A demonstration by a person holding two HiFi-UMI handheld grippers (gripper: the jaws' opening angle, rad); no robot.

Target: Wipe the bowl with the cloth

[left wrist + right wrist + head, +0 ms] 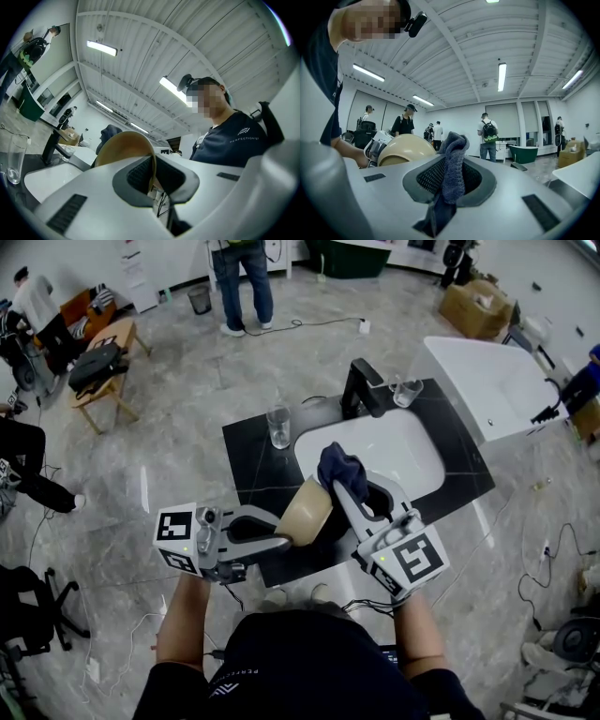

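A beige bowl is held tipped on its side above the front of the counter, with my left gripper shut on its rim. In the left gripper view the rim of the bowl runs between the pads of my left gripper. My right gripper is shut on a dark blue cloth, whose bunched end sticks up right beside the bowl's upper edge. The right gripper view has the cloth pinched in my right gripper, and the bowl's rounded outside is just to its left. Whether cloth and bowl touch is unclear.
A white sink is set in a black counter, with a dark faucet behind it. One drinking glass stands left of the sink, another glass by the faucet. A white tub stands to the right. People stand farther off.
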